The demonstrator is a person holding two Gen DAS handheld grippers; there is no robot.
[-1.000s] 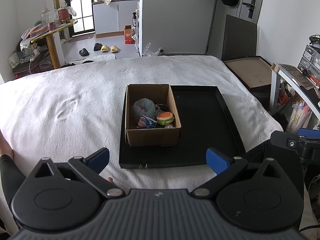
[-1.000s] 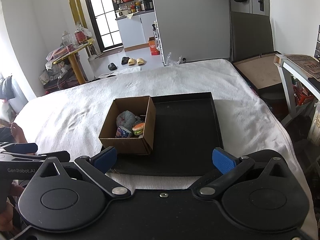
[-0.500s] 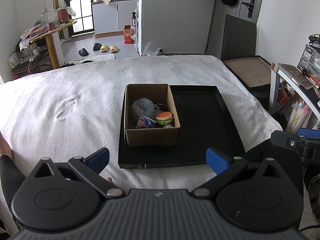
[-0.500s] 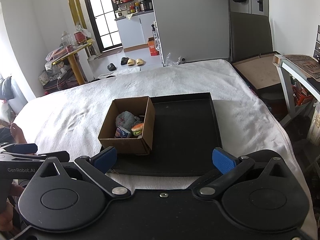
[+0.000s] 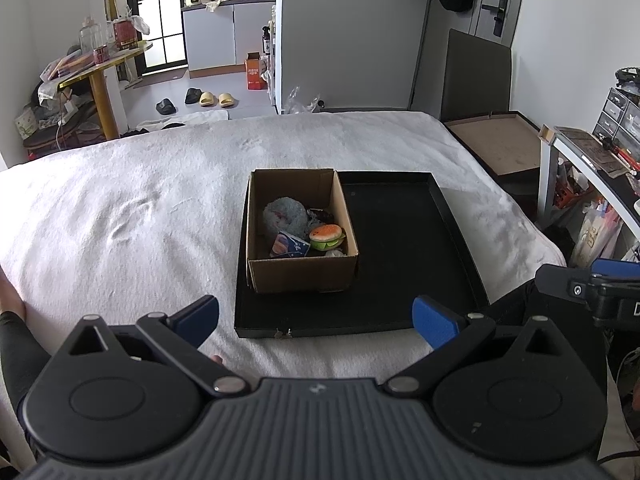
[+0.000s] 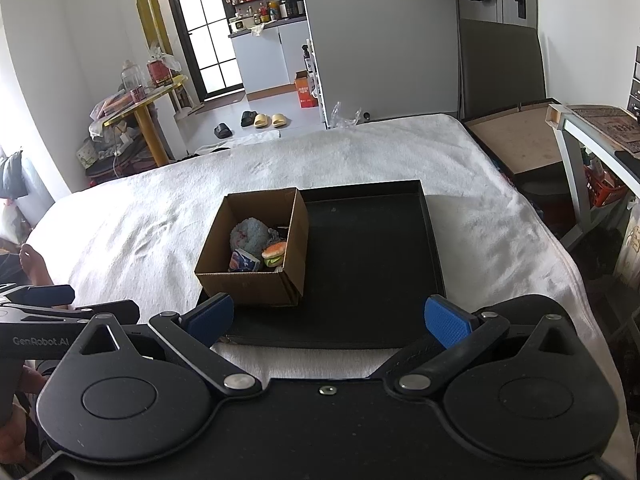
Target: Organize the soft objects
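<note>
Left hand-held gripper (image 5: 316, 318): blue pads spread wide apart, holding nothing, low over the near edge of the bed.
Right hand-held gripper (image 6: 328, 318): pads likewise apart and empty, just right of the left one.
Tray (image 5: 400, 248): black, shallow, lying on the bed beyond both grippers; its right part is bare.
Box (image 5: 300, 274): open cardboard, standing in the tray's left part.
Soft toys: all inside the box: a grey fuzzy toy (image 5: 285, 216) toward the far side, a plush burger (image 5: 327, 237) at the near right, a blue packet (image 5: 290, 245) just left of the burger.
Bed (image 5: 120, 216): white fleecy cover.
</note>
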